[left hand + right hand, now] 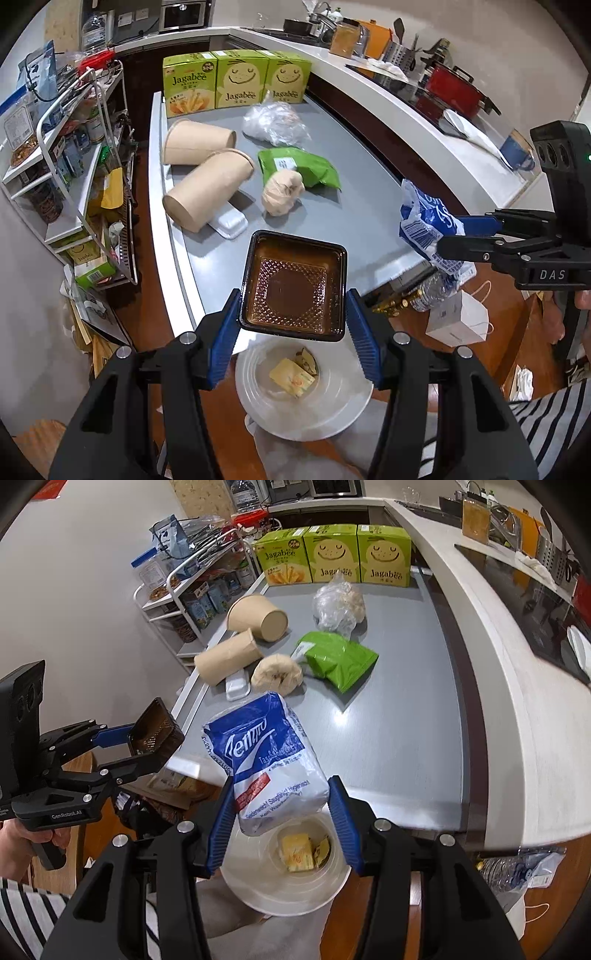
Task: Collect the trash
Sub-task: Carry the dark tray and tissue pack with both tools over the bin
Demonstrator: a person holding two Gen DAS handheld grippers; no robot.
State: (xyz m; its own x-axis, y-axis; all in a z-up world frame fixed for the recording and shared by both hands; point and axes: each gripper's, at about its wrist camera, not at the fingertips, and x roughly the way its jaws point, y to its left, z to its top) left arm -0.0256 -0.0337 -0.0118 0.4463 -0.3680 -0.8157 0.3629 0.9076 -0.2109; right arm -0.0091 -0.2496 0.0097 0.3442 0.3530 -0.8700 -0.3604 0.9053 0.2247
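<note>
My left gripper (291, 325) pinches a dark plastic tray (293, 284); my right gripper (282, 823) pinches a blue-and-white tissue pack (271, 760). Both hang just above the white bin (258, 886), which sits directly beneath each, below the table (406, 720) edge.

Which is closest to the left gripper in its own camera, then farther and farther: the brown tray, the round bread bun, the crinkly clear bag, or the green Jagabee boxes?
1. Brown tray, clamped in the left gripper.
2. Bread bun, mid-table.
3. Clear bag, farther back.
4. Jagabee boxes, at the far edge.
</note>
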